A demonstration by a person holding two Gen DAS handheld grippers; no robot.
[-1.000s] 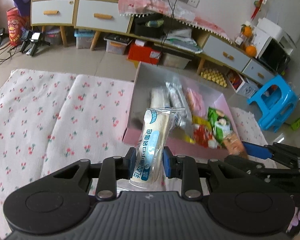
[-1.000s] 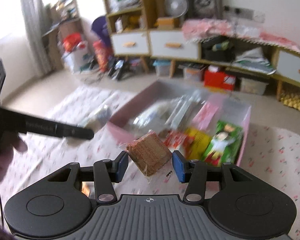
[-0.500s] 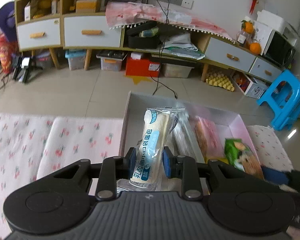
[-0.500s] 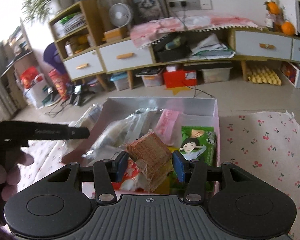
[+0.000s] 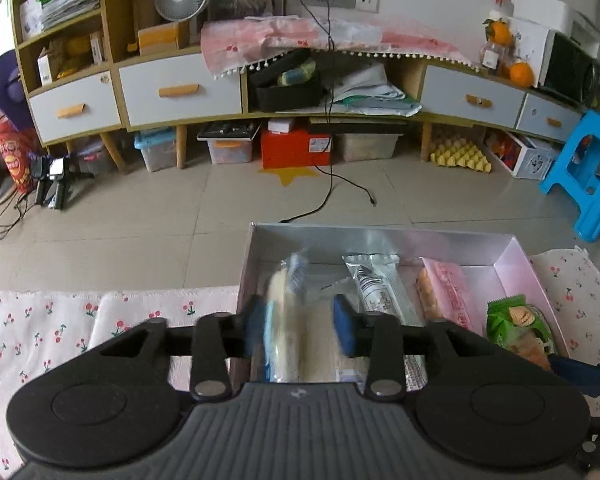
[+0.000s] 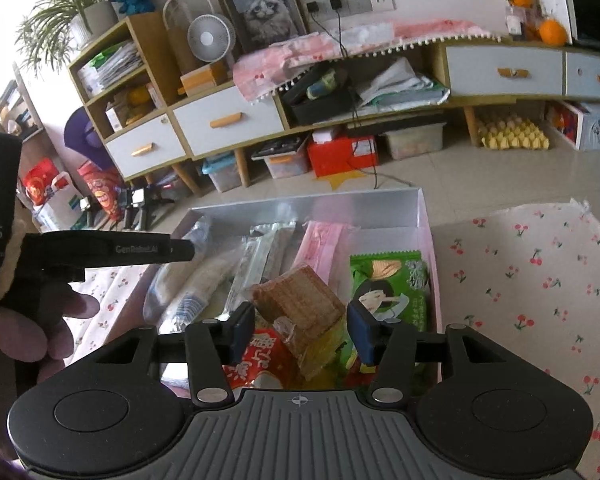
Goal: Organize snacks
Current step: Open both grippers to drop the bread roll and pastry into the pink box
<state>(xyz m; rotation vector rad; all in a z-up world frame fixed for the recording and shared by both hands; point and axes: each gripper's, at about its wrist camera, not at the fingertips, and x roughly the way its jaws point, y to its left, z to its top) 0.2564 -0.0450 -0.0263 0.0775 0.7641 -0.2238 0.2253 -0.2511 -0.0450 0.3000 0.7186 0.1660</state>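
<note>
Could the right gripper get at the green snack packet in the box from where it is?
Probably yes. The green snack packet lies uncovered at the right side of the box, just ahead of the right gripper. But its jaws have just been opening with the brown wafer pack between them, which must drop clear first.

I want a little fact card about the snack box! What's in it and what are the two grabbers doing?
Box: pink box on a cherry-print cloth
Inside: green chip bag, pink packet, clear wrapped bar, red packet
Left gripper: jaws just opening, white bread roll blurred between them, over the box
Right gripper: jaws just opening, brown biscuit pack between them, right pad clear of it
Place: both over the box
</note>
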